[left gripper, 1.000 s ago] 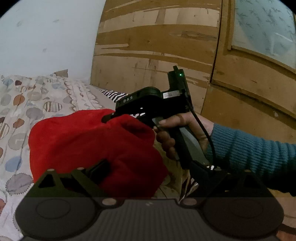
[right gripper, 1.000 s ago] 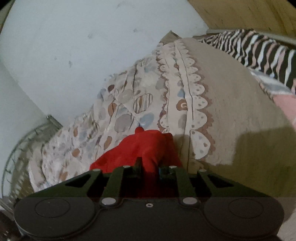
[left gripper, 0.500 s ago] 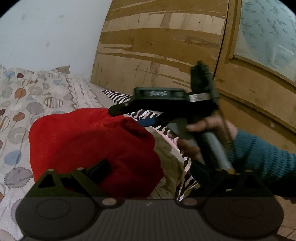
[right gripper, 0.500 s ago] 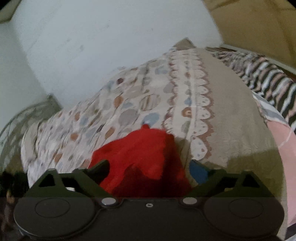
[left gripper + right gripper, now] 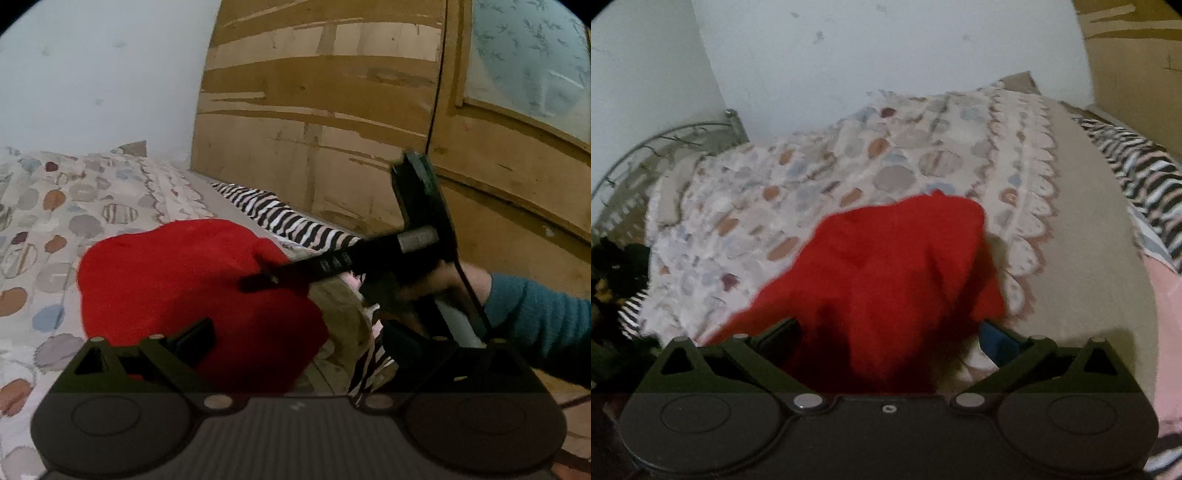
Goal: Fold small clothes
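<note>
Right wrist — gripper (image 5: 888,334) newly spread, off red garment (image 5: 886,266)

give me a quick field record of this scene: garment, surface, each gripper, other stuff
garment: red cloth, bunched, lying on the bed
surface: patterned bedspread with coloured ovals
left gripper: open, the cloth between its fingers
right gripper: open, close over the cloth
other fabric: zebra-striped cloth at the far edge of the bed
background: wooden wardrobe, white wall
</note>
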A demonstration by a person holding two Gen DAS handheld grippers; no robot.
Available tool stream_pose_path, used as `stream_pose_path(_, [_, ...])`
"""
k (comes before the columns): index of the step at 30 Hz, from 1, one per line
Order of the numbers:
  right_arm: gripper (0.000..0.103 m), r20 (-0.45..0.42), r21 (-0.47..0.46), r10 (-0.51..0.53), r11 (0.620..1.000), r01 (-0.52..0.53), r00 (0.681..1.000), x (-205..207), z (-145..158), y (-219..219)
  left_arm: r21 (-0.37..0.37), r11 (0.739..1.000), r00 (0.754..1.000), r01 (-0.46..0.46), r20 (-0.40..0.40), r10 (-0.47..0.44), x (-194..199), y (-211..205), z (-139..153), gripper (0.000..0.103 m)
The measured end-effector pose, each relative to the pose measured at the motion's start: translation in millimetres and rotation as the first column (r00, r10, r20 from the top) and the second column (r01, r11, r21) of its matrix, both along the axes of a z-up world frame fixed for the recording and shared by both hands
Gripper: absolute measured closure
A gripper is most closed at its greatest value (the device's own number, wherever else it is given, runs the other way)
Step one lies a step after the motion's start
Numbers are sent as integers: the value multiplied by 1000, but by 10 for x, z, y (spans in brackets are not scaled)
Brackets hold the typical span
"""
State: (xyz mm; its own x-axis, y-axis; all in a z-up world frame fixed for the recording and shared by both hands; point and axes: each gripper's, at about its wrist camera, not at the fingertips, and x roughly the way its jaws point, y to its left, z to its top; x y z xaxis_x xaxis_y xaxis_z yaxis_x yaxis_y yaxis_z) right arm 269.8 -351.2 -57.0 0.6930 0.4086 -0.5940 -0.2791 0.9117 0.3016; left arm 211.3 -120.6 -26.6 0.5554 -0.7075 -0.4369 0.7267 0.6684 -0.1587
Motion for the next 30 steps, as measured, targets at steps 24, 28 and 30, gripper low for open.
stream_pose_path(24, [26, 6, 359, -251, 904, 232, 968, 208, -77, -506, -212, 866, 779, -453, -566, 270, 695, 853, -508, 0])
stream_pose_path(28, [47, -13, 299, -249, 923, 241, 968, 509, -120, -422, -191, 877, 789, -442, -548, 279, 682, 842, -516, 0])
stream_pose_path(30, [68, 24, 264, -236, 939, 222, 971, 535, -106, -283, -180, 880, 793, -440, -538, 287, 668, 829, -515, 0])
